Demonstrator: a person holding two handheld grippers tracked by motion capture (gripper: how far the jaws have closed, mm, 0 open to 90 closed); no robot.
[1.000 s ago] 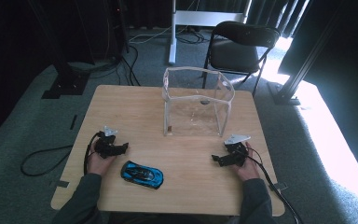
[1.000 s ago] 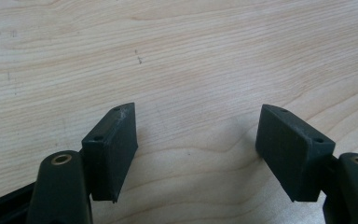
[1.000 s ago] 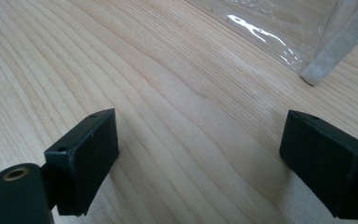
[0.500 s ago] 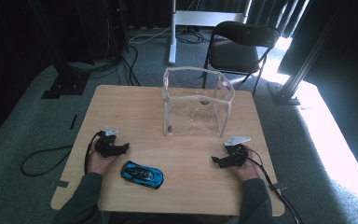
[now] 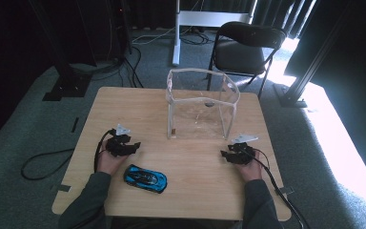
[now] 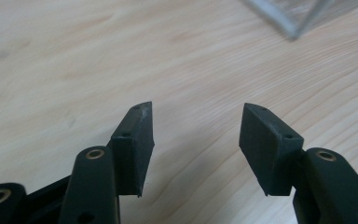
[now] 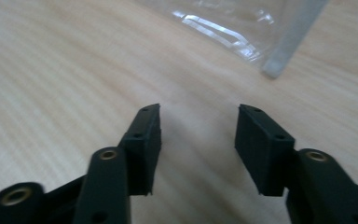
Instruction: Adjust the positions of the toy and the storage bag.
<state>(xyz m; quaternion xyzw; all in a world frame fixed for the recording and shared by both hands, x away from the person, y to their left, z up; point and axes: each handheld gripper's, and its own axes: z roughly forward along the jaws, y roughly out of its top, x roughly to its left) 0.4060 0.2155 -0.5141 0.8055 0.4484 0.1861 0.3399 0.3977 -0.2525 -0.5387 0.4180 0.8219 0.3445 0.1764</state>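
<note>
Left tongs (image 5: 132,146) shifted toward box (image 5: 202,105), jaws just closing, empty.

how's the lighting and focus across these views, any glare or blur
High view: daylight blows out the floor at right, the back of the room is very dark, and the blue toy car stays crisp. Left gripper view: the clear box corner is out of focus. Right gripper view: soft overall, with glare streaks on the clear box.

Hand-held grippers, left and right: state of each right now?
Left hand-held gripper: open, jaws just been closing, nothing between them.
Right hand-held gripper: open, jaws just been closing, nothing between them.
</note>
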